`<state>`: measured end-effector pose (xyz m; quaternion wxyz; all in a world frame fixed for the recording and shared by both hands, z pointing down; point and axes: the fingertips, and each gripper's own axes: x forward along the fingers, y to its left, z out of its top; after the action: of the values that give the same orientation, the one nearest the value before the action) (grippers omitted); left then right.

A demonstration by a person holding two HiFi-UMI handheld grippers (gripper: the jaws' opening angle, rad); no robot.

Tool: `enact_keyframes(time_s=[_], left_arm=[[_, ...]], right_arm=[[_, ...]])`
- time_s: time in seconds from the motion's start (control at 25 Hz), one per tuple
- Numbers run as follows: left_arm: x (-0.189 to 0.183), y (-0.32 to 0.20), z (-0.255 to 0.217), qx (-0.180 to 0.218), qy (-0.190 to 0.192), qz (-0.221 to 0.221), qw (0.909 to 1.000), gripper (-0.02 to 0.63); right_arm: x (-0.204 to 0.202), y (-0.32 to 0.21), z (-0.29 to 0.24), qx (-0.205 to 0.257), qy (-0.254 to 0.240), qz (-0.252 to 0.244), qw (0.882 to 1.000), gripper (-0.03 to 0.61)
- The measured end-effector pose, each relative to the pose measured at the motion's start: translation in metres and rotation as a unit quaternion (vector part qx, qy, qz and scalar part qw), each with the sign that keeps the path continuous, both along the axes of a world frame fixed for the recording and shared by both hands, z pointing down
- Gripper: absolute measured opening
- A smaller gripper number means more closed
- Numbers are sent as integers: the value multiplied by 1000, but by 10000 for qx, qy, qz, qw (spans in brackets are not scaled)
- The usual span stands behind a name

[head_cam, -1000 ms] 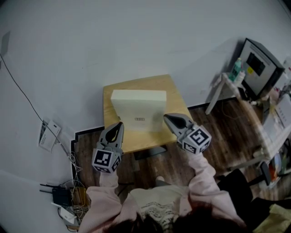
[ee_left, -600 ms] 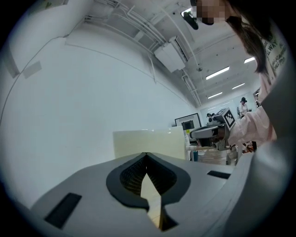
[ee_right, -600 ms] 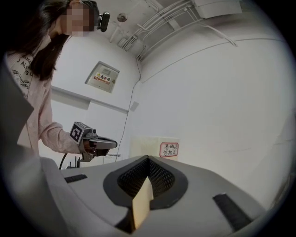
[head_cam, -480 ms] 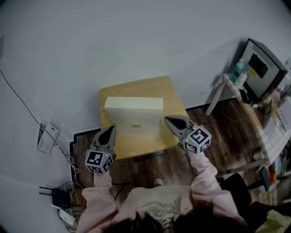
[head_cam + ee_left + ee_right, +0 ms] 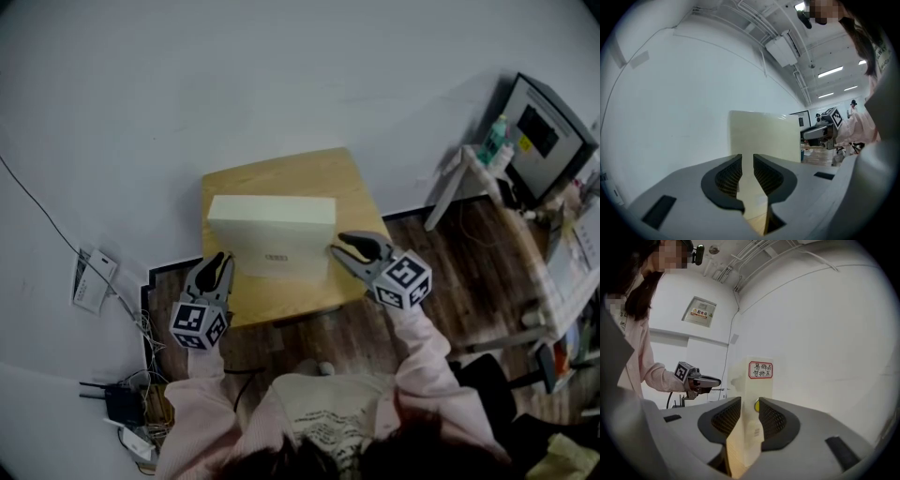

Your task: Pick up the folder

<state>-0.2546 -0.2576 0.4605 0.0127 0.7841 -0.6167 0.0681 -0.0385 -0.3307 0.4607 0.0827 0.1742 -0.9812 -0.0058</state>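
Observation:
A cream box folder (image 5: 272,225) stands on its long edge on the small wooden table (image 5: 281,169), its labelled spine end (image 5: 752,380) facing right. My left gripper (image 5: 222,258) is at the folder's lower left corner, and my right gripper (image 5: 337,246) is at its right end. Both point roughly level and their jaws are opening. In the left gripper view a narrow gap (image 5: 746,161) shows the folder's cream face (image 5: 764,136). In the right gripper view the spine fills the gap (image 5: 750,404), and no pad is seen pressing on it.
A white wall rises right behind the table. On the right stand a white rack (image 5: 459,178) and a dark monitor (image 5: 539,127). A paper (image 5: 89,281), cables and a black box (image 5: 122,403) lie on the floor at the left. The person's legs are below the table's front edge.
Both grippers have sunk lower at the folder's two ends, the left one also sliding outward to the left. The folder has come down with them and sits lower on the table.

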Motion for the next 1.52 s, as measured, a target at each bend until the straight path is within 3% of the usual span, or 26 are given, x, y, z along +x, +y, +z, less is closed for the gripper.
enact_keyframes(time_s=[0.08, 0.16, 0.28, 0.36, 0.88, 1.12, 1.52], left_arm=[[-6, -1, 3, -48, 14, -11, 10000, 89], [-12, -4, 6, -119, 58, -16, 9999, 126], [-19, -11, 12, -266, 163, 73, 9995, 223], [-21, -17, 16, -346, 163, 182, 9991, 244], [-17, -56, 39, -839, 118, 1290, 9880, 417], [-9, -63, 49, -1000, 56, 1623, 9816, 453], [0, -71, 69, -1298, 128, 1989, 9713, 457]], right_arm=[[-2, -2, 5, -67, 38, 1, 10000, 170], [-4, -5, 9, -156, 84, 20, 9998, 175], [-7, -8, 15, -347, 138, 44, 9993, 233], [-7, -11, 18, -436, 157, 69, 9989, 252], [-25, -24, 35, -862, 179, 135, 9960, 347], [-28, -26, 45, -974, 306, 97, 9947, 367], [-39, -31, 64, -1110, 475, 93, 9926, 377]])
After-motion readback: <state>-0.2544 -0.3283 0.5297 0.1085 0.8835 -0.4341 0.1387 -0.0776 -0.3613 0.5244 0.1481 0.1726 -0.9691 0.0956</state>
